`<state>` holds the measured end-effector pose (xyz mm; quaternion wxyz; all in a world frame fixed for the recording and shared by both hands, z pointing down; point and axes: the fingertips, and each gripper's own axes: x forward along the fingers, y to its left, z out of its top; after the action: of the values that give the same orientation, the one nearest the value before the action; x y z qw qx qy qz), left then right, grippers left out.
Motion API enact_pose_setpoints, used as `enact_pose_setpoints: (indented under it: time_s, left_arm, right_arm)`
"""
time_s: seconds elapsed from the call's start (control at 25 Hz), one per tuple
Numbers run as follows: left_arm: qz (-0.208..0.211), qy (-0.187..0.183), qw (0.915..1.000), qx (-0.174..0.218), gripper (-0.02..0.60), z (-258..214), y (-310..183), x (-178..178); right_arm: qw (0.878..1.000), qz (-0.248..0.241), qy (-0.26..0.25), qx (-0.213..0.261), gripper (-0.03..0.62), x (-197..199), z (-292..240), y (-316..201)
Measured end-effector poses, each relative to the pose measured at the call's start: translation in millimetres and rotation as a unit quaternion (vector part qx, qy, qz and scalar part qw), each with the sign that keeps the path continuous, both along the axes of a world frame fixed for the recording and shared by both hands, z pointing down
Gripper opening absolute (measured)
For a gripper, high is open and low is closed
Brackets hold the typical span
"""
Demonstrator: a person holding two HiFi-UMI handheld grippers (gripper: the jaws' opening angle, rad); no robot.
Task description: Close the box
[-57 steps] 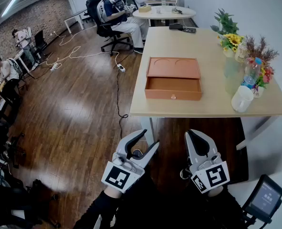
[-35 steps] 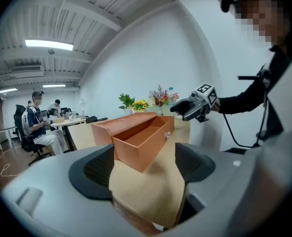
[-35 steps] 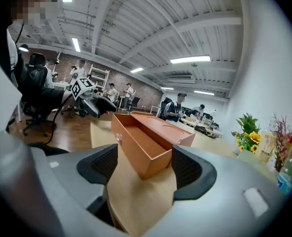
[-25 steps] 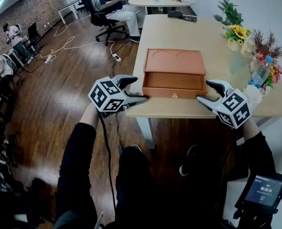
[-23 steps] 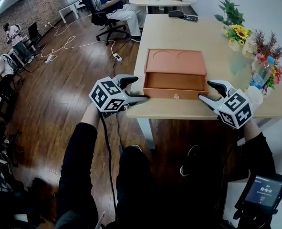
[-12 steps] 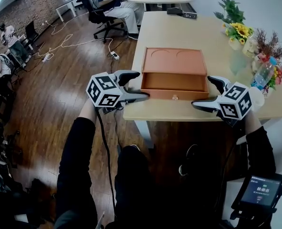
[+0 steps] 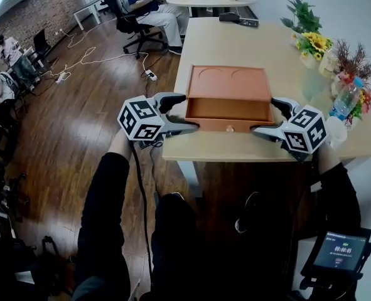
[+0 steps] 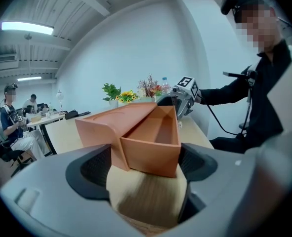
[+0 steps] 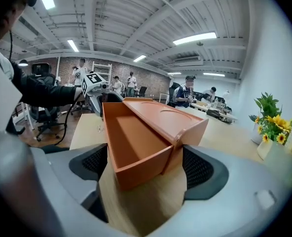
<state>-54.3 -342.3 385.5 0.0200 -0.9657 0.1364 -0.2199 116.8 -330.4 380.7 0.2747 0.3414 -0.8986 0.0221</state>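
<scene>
An orange box (image 7: 226,83) lies on the light wood table (image 7: 235,42) near its front edge, with its drawer (image 7: 229,109) pulled out toward me and a small knob on its front. My left gripper (image 7: 188,111) is at the drawer's left end, jaws opening, with the drawer's corner (image 8: 153,142) between them and no pad pressing on it. My right gripper (image 7: 265,116) is at the drawer's right end, jaws closing, with the drawer's corner (image 9: 136,152) and the box's end between its pads. Each gripper view shows the other gripper beyond the box: the right one (image 8: 183,95), the left one (image 9: 99,90).
Flower vases (image 7: 311,46), a water bottle (image 7: 345,102) and a white cup (image 7: 334,130) crowd the table's right side. Dark items (image 7: 238,19) lie at its far end. Seated people (image 7: 144,5) and floor cables (image 7: 97,58) are beyond. A screen device (image 7: 336,253) hangs at lower right.
Both grippers rose from below the table edge to the box's level, then moved inward and forward to the two ends of the drawer.
</scene>
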Motion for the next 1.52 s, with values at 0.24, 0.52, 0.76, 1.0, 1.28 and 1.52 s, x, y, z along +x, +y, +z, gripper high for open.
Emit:
enact_pose_setpoints:
  time_s: [0.24, 0.52, 0.76, 1.0, 1.28, 1.52]
  left_arm:
    - [-0.026, 0.008, 0.9996, 0.012, 0.316, -1, -10, -4]
    - [-0.053, 0.018, 0.9983, 0.015, 0.251, -4, -19, -5]
    - [-0.077, 0.009, 0.9965, 0.032, 0.201, -4, -21, -9]
    - [-0.066, -0.118, 0.9594, 0.247, 0.208, -52, 5, -12]
    - [0.054, -0.373, 0.8782, 0.294, 0.299, -19, -7, 43]
    - [0.054, -0.402, 0.8866, 0.222, 0.289, -4, -21, 45]
  right_arm:
    - [1.0, 0.025, -0.015, 0.008, 0.41, 4, -4, -7]
    - [0.998, 0.054, -0.014, 0.022, 0.329, 13, -8, -16]
    - [0.998, 0.065, -0.005, 0.028, 0.268, 19, -9, -18]
    - [0.986, 0.017, 0.1, 0.136, 0.27, 12, -42, 0]
    - [0.947, -0.082, 0.261, 0.169, 0.307, -20, -34, -4]
    - [0.924, -0.093, 0.349, 0.124, 0.266, -21, -16, -18]
